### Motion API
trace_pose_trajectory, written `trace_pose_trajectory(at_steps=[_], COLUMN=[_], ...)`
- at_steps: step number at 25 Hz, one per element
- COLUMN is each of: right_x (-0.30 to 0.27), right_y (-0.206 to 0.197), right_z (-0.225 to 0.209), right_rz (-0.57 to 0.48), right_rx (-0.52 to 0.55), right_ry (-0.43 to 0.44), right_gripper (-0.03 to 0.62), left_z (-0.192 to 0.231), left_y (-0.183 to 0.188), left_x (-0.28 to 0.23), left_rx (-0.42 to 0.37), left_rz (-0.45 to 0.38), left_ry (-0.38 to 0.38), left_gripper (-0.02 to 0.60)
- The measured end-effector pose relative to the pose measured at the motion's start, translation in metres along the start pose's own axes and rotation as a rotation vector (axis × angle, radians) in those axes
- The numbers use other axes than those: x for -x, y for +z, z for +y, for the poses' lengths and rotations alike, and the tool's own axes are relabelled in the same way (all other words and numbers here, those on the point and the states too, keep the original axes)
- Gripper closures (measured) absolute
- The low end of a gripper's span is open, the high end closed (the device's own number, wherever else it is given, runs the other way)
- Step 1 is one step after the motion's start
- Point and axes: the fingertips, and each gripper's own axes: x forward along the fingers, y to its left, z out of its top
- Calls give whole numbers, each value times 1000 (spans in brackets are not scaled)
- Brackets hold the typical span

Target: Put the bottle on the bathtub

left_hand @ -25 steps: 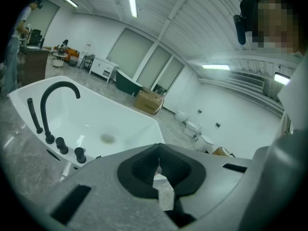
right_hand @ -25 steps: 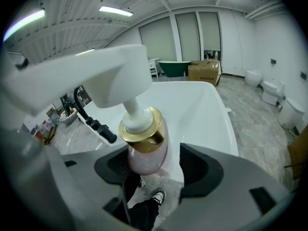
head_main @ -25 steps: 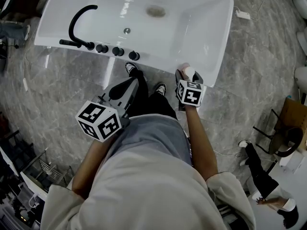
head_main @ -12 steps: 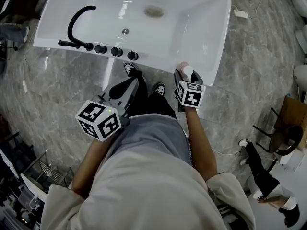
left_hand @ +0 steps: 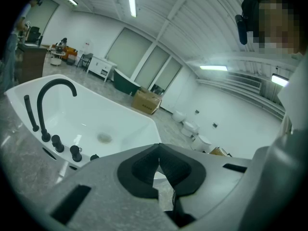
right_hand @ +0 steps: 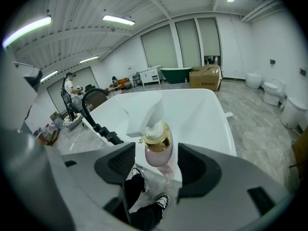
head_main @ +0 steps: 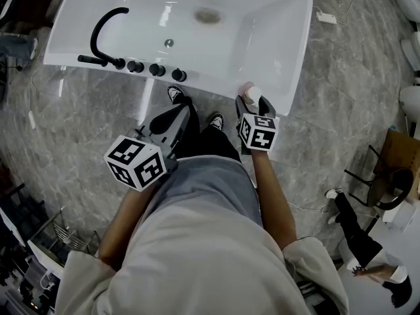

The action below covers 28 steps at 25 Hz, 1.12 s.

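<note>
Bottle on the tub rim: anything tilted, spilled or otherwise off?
Nothing stands out. The bottle stands upright on the bathtub rim, no spill visible, between the open jaws of the right claw.

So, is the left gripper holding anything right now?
No, the left gripper has its jaws pressed together with nothing between them.

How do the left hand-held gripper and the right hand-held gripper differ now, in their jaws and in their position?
The left hand-held gripper has its jaws together on nothing; the right hand-held gripper has its jaws apart, with the pink bottle between them. The left is short of the bathtub; the right is at its rim. Both face the bathtub.
</note>
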Motion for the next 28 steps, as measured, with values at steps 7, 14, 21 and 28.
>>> trace_pose_trajectory(at_steps=[7,14,21,28], right_x=[18,38,58,80], right_y=[3,11,17,22], right_z=[-2,2,10,10], right_rz=[-23,-61,-97,-126], right_rx=[4,-2,38,25], right_ry=[19,57,104,109], right_gripper=[342,352,398,427], left_z=[-4,-5,-11,-17], left_y=[-4,-3,-2,11], left_x=[-4,-9,-14,-21], left_rx=[4,2,-11,-38], left_rz=[9,17,15,4], left_ry=[-13,-24,-36,-63], left_gripper=[577,577,577,577])
